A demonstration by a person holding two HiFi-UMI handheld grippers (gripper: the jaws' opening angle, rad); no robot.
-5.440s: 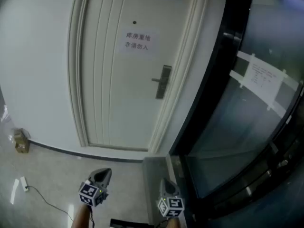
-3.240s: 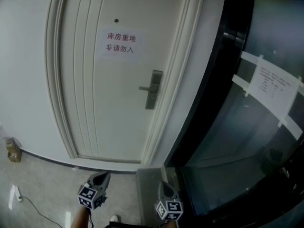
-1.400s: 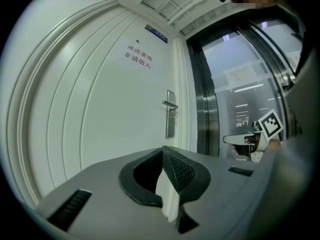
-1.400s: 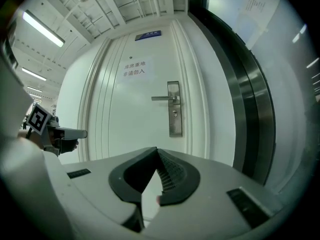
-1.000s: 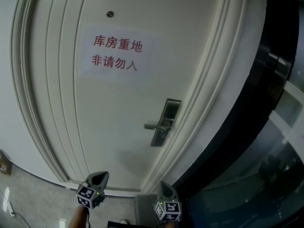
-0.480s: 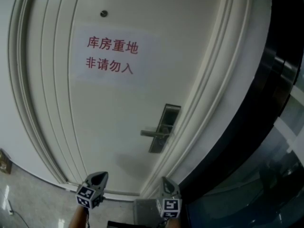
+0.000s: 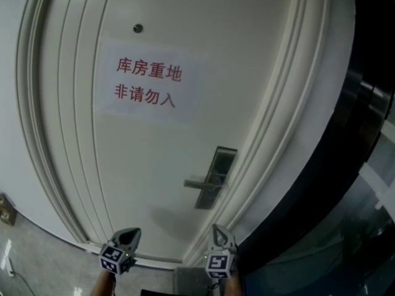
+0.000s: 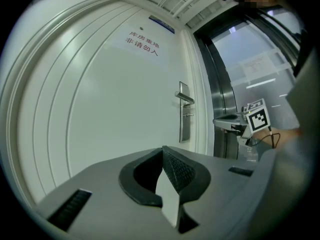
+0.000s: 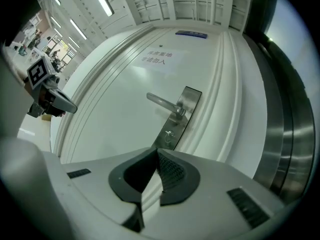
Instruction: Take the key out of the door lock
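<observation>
I'm holding the left tool [image 7: 128, 233] and right tool [image 7: 219, 230] low, both pinched closed on nothing, while the key [image 9: 170, 133] is sitting in the lock [image 9: 189, 98] under the handle [image 9: 162, 102] by the door's [image 7: 154, 165] right edge.

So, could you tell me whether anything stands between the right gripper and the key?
Nothing visible does: only open air separates the right gripper from the key; the door handle sits above the key.

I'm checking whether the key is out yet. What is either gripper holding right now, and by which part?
Nothing. The left gripper and right gripper each have jaws together on nothing, both short of the lock plate on the door.
</observation>
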